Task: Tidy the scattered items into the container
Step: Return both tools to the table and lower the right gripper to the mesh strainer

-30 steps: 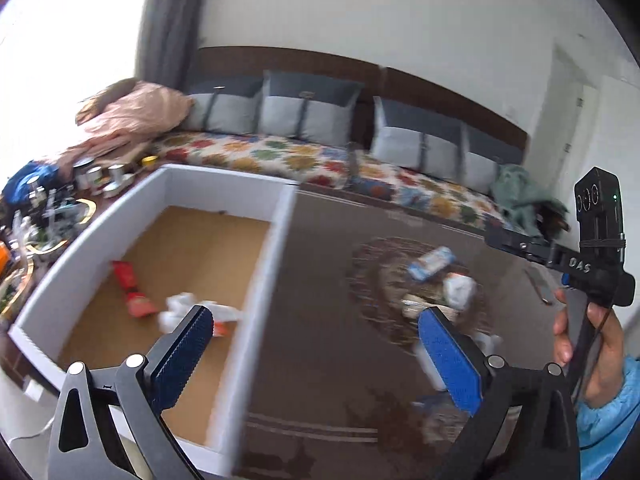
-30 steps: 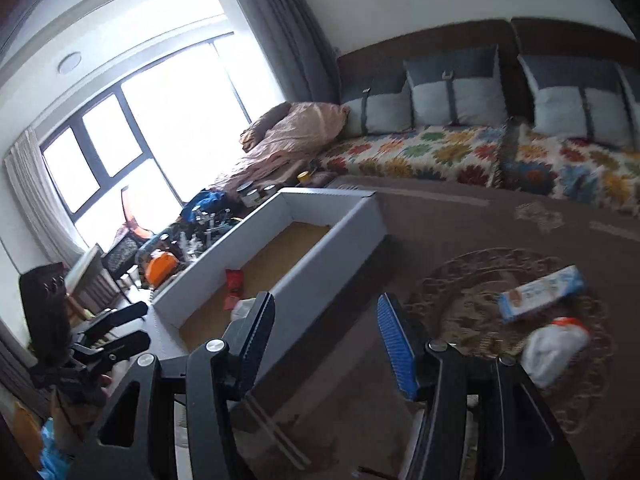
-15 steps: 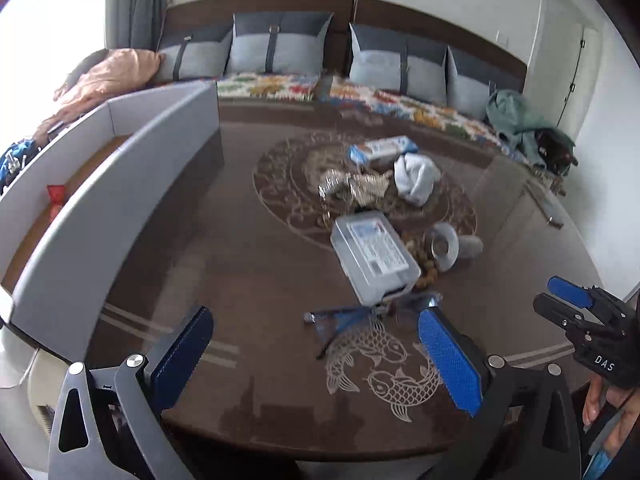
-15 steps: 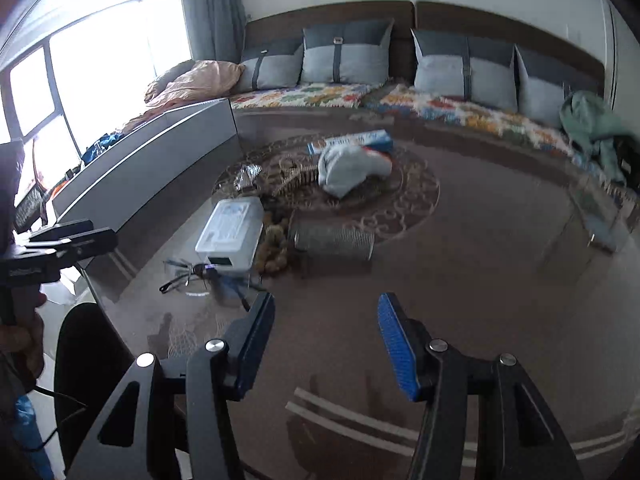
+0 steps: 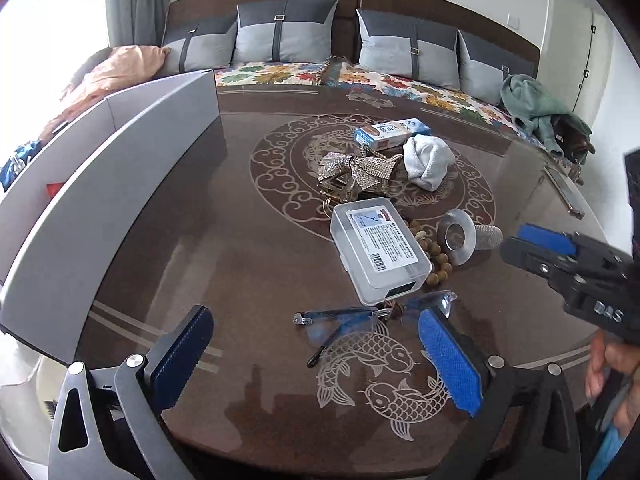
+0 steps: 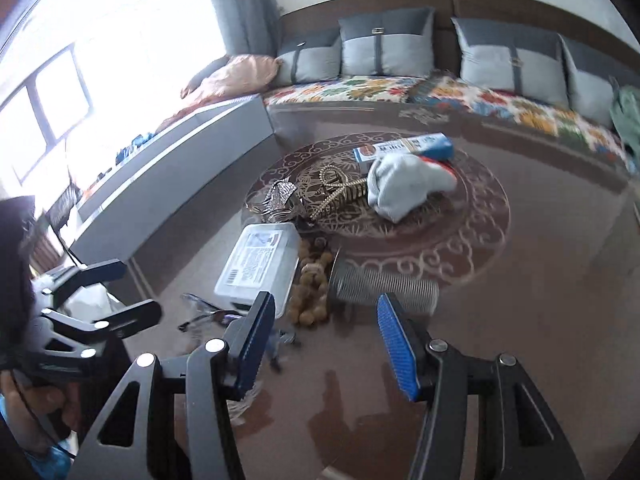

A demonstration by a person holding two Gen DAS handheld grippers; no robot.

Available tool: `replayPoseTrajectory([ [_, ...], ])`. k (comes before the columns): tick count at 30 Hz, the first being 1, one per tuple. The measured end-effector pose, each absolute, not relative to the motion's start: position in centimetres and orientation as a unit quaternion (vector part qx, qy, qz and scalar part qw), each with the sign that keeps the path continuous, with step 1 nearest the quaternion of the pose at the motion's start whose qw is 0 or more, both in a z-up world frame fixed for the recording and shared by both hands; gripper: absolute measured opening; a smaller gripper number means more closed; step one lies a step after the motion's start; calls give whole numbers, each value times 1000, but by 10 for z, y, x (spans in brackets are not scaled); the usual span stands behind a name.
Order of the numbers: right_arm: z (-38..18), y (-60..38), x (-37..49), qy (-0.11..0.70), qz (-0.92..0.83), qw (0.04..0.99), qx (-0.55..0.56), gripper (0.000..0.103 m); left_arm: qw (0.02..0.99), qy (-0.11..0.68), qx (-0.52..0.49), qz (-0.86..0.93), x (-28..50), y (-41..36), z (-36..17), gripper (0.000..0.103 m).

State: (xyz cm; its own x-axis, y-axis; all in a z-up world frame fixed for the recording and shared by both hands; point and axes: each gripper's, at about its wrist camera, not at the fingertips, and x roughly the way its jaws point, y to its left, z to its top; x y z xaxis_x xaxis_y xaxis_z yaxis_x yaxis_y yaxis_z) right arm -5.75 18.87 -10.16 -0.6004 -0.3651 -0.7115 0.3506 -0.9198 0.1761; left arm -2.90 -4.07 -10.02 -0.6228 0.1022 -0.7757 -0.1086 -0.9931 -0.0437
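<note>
left hand-held gripper jaws apart, empty, over bench near glasses | right hand-held gripper jaws apart, empty, near metal strainer | clear plastic box mid-bench; beads touching box; sock, carton beyond box | white container left of box

Window blown out; right view blurred; edges fisheye-bent.
</note>
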Motion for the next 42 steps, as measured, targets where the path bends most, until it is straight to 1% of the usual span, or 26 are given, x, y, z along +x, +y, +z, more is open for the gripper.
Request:
replayPoseTrajectory([
  [2, -104, 186, -66, 8, -888, 210, 409, 55, 61, 6, -435, 898, -32, -42, -102, 103],
  [3, -104, 184, -68, 34, -883, 225, 410, 55, 65, 8, -439, 896, -33, -42, -102, 103],
  [4, -104, 183, -70, 62, -878, 240, 410, 55, 68, 8, -442, 894, -35, -43, -103, 103],
  [6, -103, 179, -72, 160, -862, 261, 405, 55, 70, 7, -444, 893, -38, -43, -102, 103],
  [9, -99, 183, -80, 230, -832, 294, 411, 55, 75, -2, -452, 889, -45, -39, -104, 103],
  [12, -101, 183, -89, 244, -816, 315, 418, 55, 84, -10, -466, 881, -54, -29, -106, 103],
  [17, -103, 184, -105, 268, -789, 350, 429, 55, 86, 4, -481, 872, -62, -10, -106, 103],
  [24, -103, 180, -109, 294, -772, 371, 424, 55, 56, 25, -464, 884, -61, 0, -95, 103],
  [31, -107, 174, -116, 336, -741, 392, 429, 55, 46, 42, -466, 883, -60, 1, -97, 103],
  [38, -119, 166, -124, 363, -709, 415, 439, 55, 50, 29, -472, 880, -60, -20, -98, 103],
  [42, -132, 160, -131, 396, -692, 413, 441, 55, 35, -4, -482, 875, -61, -50, -104, 103],
])
